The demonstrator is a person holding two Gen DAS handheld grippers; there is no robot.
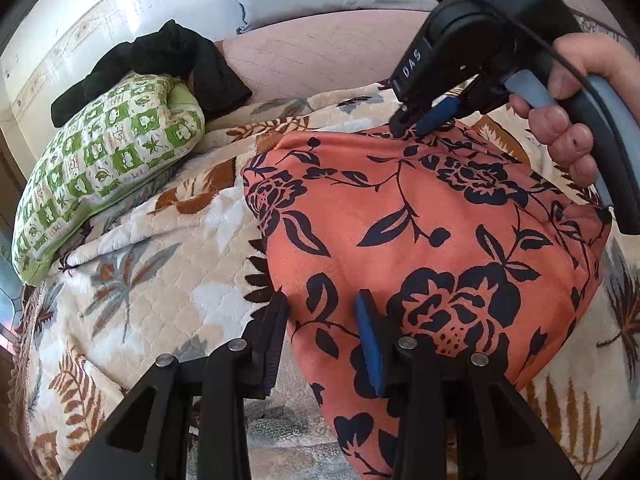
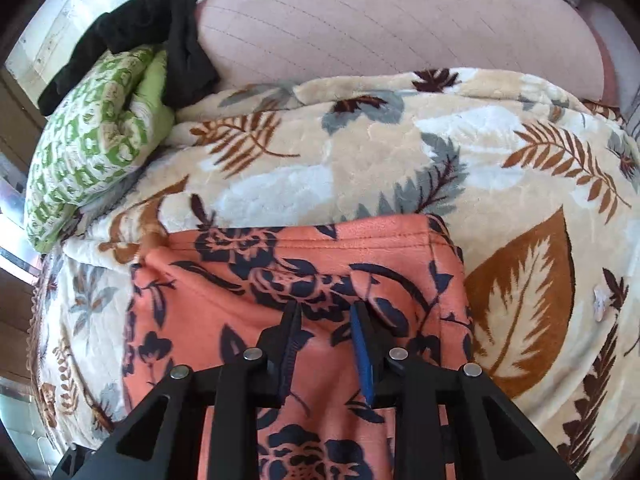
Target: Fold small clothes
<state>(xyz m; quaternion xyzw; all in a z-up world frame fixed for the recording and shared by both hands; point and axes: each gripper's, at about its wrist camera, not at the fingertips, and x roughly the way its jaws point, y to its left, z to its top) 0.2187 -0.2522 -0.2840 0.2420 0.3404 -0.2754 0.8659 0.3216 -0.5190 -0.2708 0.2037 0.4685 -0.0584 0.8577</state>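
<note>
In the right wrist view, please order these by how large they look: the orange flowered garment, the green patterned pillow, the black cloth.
1. orange flowered garment, though it is nearest the camera, which enlarges it
2. green patterned pillow
3. black cloth, partly behind the pillow

The orange floral garment (image 1: 420, 216) is soft, matt knit cloth. It lies on a plush, quilted fleece blanket (image 1: 160, 264). The green checked pillow (image 1: 108, 168) looks like smooth cotton. The left gripper (image 1: 322, 344) is matt black plastic with shiny metal pins.
</note>
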